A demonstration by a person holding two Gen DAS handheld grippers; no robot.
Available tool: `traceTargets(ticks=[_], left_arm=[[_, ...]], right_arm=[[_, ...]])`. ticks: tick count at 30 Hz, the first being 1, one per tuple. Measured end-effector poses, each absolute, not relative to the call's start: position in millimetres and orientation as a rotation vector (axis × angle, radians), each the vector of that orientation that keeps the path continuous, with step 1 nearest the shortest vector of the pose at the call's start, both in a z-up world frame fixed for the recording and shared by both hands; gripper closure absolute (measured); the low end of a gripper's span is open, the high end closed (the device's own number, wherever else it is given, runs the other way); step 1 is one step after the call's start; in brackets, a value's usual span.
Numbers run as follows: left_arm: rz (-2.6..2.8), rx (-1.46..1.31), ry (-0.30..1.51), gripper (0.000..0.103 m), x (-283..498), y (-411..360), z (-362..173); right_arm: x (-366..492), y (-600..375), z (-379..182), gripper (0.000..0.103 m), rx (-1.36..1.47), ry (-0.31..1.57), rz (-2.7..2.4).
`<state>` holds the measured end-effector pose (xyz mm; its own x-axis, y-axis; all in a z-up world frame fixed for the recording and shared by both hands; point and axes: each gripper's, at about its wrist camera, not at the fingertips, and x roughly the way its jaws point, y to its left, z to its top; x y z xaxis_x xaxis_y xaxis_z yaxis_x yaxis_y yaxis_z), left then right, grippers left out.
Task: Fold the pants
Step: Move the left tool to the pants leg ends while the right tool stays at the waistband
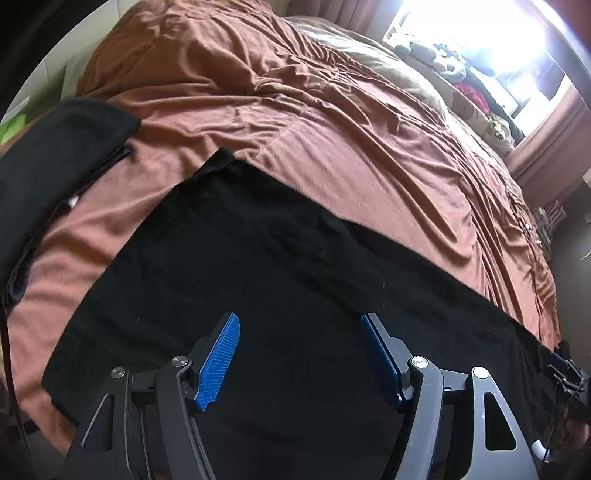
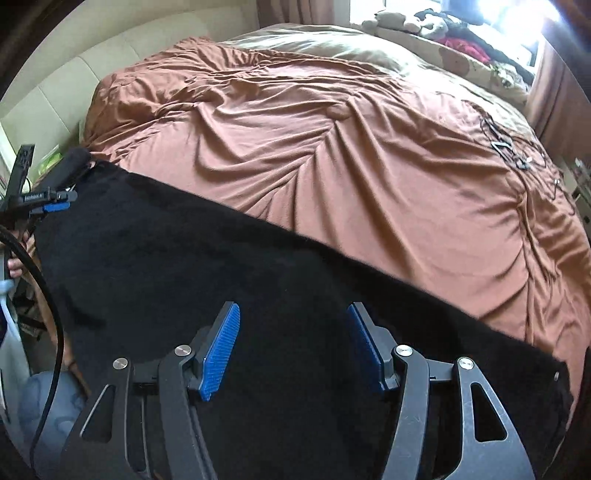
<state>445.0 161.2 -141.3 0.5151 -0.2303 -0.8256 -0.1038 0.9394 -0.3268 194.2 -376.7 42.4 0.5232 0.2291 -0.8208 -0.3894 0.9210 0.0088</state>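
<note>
Black pants [image 1: 258, 258] lie flat in a long band across the near side of a bed; they show in the right wrist view too [image 2: 184, 266]. My left gripper [image 1: 300, 319] hovers above the cloth, its blue pads [image 1: 219, 363] wide apart with nothing between them. My right gripper [image 2: 292, 308] hangs over the same band further along, also open and empty. The left gripper's blue tips [image 2: 55, 205] show at the left end of the pants in the right wrist view. Neither gripper's pads touch the fabric.
A wrinkled rust-brown bedspread [image 2: 332, 147] covers the bed beyond the pants. Another black item [image 1: 55, 155] lies at the left edge. Thin wire-like objects [image 2: 509, 151] rest on the far right of the bed. A beige cover [image 2: 332, 44] and a cluttered windowsill [image 2: 443, 26] are behind.
</note>
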Motion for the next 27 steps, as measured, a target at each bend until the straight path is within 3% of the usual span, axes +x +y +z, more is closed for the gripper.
traceTargets(ticks=[16,27], left_arm=[[-0.092,-0.4,0.978,0.033,365,199,-138],[-0.015,-0.465,0.96,0.033,331,250,-138]], right_arm=[[148,-385,50,0.044,-0.056,0.963,0.358],[109,-384,20,0.044,0.026,0.917,0.359]])
